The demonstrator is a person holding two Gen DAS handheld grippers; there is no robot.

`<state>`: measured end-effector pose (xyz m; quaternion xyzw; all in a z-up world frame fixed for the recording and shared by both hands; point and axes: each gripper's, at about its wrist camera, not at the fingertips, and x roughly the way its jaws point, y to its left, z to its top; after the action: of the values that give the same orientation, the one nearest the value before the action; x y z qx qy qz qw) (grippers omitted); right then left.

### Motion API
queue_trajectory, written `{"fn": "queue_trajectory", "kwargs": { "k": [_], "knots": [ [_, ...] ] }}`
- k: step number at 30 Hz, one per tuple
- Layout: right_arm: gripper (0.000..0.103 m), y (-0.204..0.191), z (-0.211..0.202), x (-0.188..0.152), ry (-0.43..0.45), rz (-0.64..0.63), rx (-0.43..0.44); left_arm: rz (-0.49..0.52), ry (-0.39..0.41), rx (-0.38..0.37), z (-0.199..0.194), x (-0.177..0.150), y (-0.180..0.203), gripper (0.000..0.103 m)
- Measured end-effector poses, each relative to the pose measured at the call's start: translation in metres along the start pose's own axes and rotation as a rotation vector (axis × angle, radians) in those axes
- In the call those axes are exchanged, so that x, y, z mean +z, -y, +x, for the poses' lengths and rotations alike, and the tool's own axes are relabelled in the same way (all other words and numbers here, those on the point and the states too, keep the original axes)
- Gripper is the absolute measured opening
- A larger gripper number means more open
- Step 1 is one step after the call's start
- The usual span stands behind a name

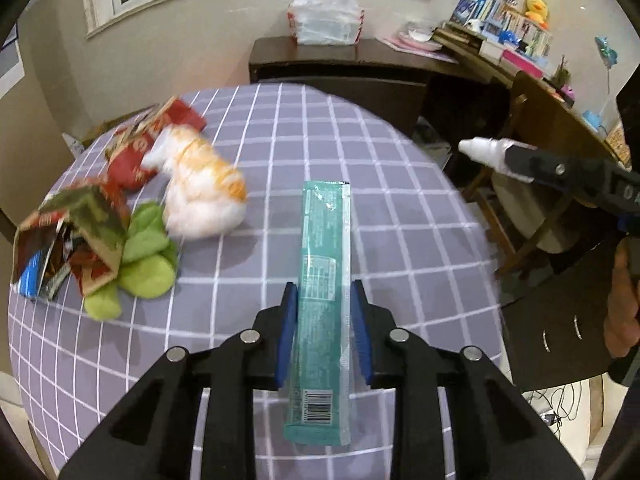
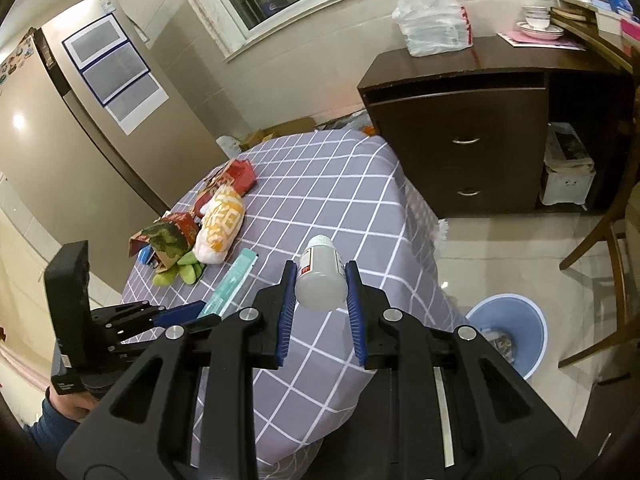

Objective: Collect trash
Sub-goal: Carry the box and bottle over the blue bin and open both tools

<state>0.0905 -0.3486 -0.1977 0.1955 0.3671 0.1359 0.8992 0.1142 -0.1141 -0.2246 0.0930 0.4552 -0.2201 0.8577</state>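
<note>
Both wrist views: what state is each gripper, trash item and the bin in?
Left gripper: shut on teal box.
Teal box: held, lifted.
Right gripper: shut on white bottle.
White bottle: held, cap on, pointing away.
Blue bin: open, on floor, some trash inside.
Orange-white bag: crumpled, on table.
Red cartons: torn open, on table.

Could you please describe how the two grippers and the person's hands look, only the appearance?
Both the left gripper and the right gripper are matte black linkage frames with round silver pivot pins and blue ribbed pads on the two fingers. The hand holding the left one wears a dark blue sleeve. No cables show on either.
</note>
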Motion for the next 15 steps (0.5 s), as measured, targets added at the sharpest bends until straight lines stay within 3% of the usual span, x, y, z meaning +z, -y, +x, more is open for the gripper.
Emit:
{"fn": "queue_trajectory", "kwargs": {
  "k": [7,15],
  "knots": [
    [0.024,0.021,-0.018,0.008,0.045,0.028,-0.032,0.066,0.061,-0.046,-0.009,0.032,0.037,0.025],
    [0.024,0.072,-0.044,0.016,0.104,0.100,-0.111,0.141,0.101,-0.128,-0.001,0.071,0.094,0.025]
  ]
}}
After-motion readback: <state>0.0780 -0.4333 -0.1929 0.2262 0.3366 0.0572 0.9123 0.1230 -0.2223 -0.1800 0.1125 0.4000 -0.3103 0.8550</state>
